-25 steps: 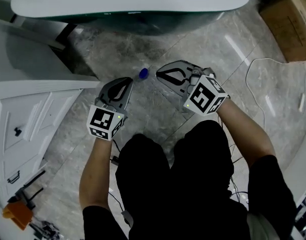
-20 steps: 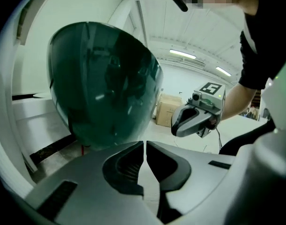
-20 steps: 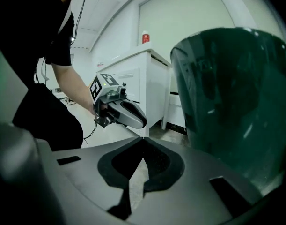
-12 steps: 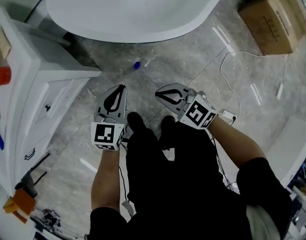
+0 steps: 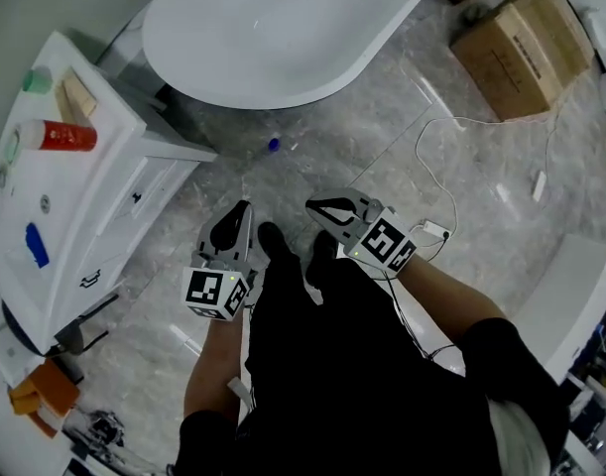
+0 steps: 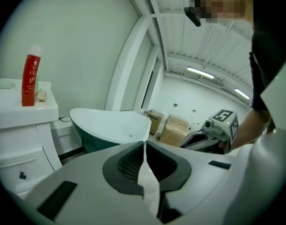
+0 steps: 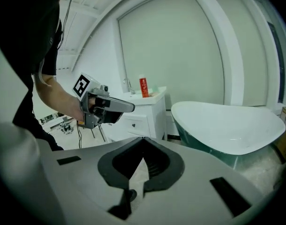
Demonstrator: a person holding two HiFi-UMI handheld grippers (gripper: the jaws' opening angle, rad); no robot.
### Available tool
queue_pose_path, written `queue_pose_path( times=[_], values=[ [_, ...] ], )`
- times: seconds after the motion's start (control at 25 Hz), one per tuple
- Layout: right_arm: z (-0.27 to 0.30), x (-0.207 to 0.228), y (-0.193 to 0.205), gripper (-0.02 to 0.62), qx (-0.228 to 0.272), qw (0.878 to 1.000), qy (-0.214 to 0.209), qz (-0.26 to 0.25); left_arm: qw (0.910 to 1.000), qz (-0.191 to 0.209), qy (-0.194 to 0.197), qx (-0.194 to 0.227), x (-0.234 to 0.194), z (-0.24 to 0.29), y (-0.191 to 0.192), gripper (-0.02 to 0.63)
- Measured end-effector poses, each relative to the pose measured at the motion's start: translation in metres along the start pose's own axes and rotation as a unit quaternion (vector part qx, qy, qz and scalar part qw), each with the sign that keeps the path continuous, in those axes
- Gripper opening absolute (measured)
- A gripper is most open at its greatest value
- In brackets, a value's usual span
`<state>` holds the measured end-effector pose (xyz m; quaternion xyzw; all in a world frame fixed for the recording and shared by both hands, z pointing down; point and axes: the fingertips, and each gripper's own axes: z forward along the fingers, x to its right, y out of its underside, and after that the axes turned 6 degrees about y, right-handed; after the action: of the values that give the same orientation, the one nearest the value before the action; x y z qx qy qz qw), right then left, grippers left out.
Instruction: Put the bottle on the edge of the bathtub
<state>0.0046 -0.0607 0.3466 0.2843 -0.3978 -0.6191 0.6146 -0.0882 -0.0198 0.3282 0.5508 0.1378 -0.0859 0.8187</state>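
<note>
Red bottle (image 5: 62, 135), white-capped, label print unreadable, stands on the vanity (image 5: 94, 196) at my ten o'clock; bathtub (image 5: 243, 38) at twelve. Left gripper (image 5: 245, 204) and right gripper (image 5: 310, 206): jaws fully together, holding nothing.

The bathtub (image 5: 273, 38) is white, smooth and very shiny, and the floor (image 5: 481, 216) around it looks like grey stone, also smooth and shiny, with bright streaks of light on it. Right of the bathtub the box (image 5: 521, 43) looks like dull brown cardboard, and left of the bathtub the cabinet (image 5: 94, 186) is smooth and white with a soft shine. Below the bathtub in the head view, the left gripper (image 5: 246, 204) and the right gripper (image 5: 311, 206) look like dull grey plastic.
</note>
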Motion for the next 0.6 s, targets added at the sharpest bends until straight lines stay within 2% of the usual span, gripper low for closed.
queue_pose_path(
  times=[0.16,0.24,0.36,0.6],
  values=[
    [-0.045,-0.014,-0.02,0.028,0.011,0.999,0.027,0.024,0.9999,-0.004,0.0,0.017,0.03,-0.025,-0.018,0.029],
    [-0.067,-0.022,-0.025,0.028,0.016,0.999,0.034,0.039,0.9999,0.014,0.001,0.006,0.041,-0.031,-0.013,0.029],
    [-0.098,-0.035,-0.027,0.028,0.013,0.998,0.043,0.05,0.999,0.038,-0.018,-0.015,0.046,-0.036,-0.004,0.029],
    [-0.144,-0.062,-0.073,0.028,0.057,0.996,0.04,0.063,0.998,0.043,-0.025,0.039,0.067,-0.067,-0.068,0.029]
  ],
)
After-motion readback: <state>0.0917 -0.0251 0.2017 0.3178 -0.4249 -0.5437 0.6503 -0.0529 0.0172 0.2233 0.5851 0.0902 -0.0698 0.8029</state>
